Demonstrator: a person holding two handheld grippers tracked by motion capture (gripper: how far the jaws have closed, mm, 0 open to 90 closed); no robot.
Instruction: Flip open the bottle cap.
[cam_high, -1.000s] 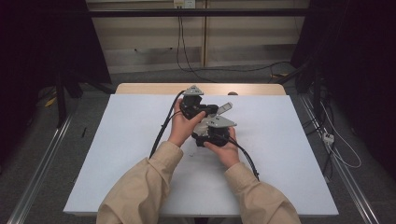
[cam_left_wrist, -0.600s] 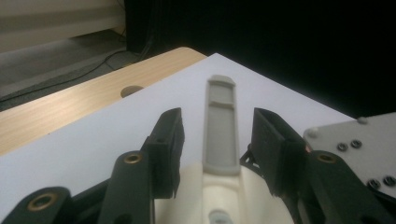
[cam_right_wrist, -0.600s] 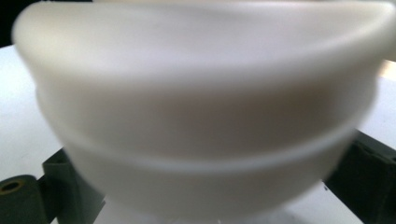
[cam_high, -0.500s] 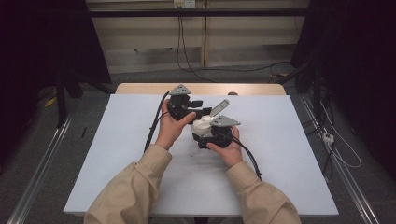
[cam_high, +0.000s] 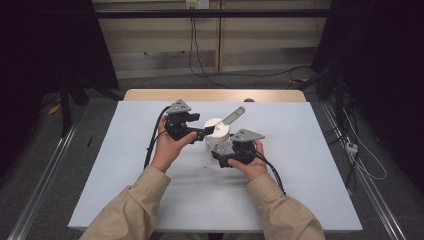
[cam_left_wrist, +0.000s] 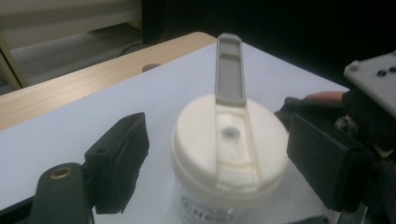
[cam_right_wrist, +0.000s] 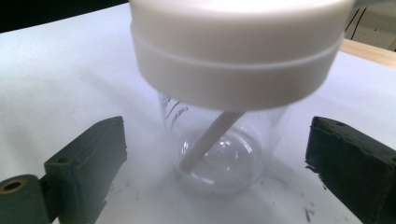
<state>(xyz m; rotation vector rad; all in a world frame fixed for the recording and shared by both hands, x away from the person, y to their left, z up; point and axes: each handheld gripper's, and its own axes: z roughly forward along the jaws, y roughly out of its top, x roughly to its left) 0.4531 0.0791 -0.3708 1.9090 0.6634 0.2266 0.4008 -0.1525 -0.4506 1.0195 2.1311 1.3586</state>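
1. Left gripper (cam_high: 209, 131), left of centre in the high view: jaws apart, just been opening, flanking the lid without touching.
2. Clear jar (cam_high: 218, 139), white flip-top lid (cam_left_wrist: 229, 140), frame centre, upright on the table (cam_high: 310, 165).
3. Right gripper (cam_high: 220, 154): jaws apart, clear of the jar.

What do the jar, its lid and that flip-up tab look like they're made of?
The jar looks like clear glossy plastic, possibly glass: the table and a stick inside show through it. The lid looks like matte off-white moulded plastic, with a stepped rim. The flip-up tab looks like dull grey plastic.
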